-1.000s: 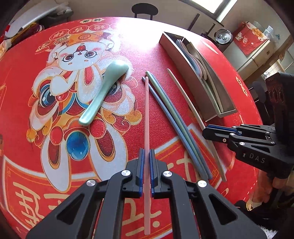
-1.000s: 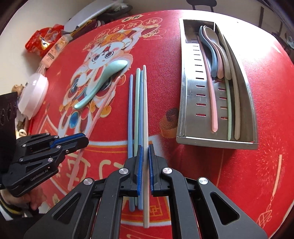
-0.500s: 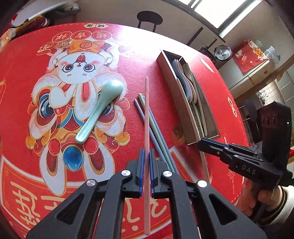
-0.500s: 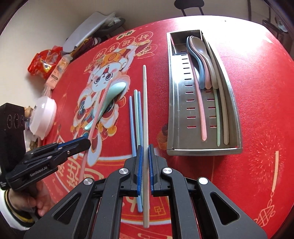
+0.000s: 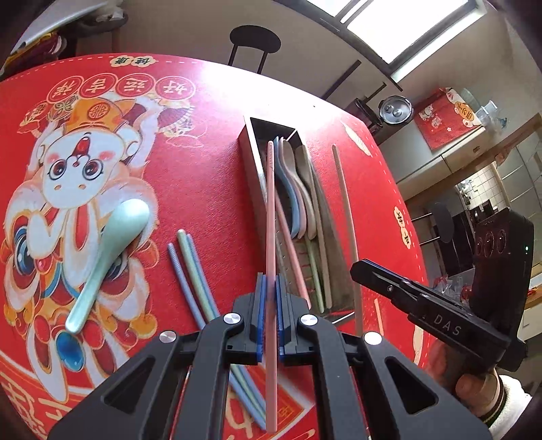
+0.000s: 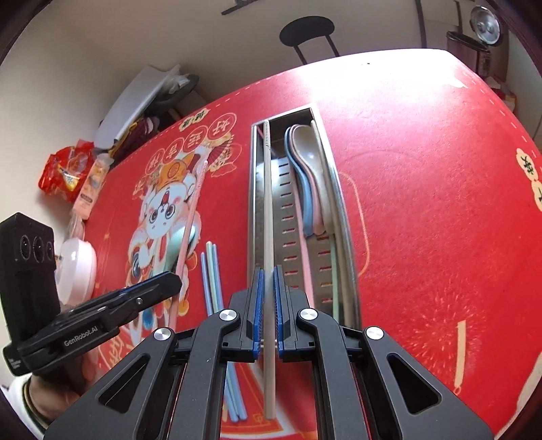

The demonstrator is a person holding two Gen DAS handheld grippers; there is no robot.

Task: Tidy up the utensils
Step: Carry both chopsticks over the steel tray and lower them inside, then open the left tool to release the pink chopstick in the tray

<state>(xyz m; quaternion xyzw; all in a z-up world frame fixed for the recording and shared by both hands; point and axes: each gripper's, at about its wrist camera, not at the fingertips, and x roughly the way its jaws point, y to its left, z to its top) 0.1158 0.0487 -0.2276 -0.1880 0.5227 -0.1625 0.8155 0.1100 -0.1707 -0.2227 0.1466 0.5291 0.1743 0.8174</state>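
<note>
My left gripper (image 5: 270, 291) is shut on a pink chopstick (image 5: 270, 216) held in the air, its tip over the steel utensil tray (image 5: 252, 162). My right gripper (image 6: 268, 282) is shut on a beige chopstick (image 6: 267, 210), lifted, its tip over the tray's (image 6: 252, 189) left side. The tray holds blue, pink and beige spoons (image 6: 311, 176) and several chopsticks. Two blue chopsticks and a green one (image 5: 193, 270) lie on the red mat left of the tray. A green spoon (image 5: 111, 247) lies on the rabbit print. Each gripper shows in the other's view, the right one (image 5: 359, 270) and the left one (image 6: 169, 281).
The table is covered by a red printed mat (image 6: 423, 203). A white lidded bowl (image 6: 76, 267) and snack packets (image 6: 67, 172) sit at the table's left edge. A black stool (image 6: 308, 30) stands beyond the far edge. A cabinet with a steel pot (image 5: 394, 110) stands at the right.
Both grippers have lifted their chopsticks off the mat and carried them toward the tray. The pink chopstick moved right, away from the green spoon; the beige one left the chopstick group.
</note>
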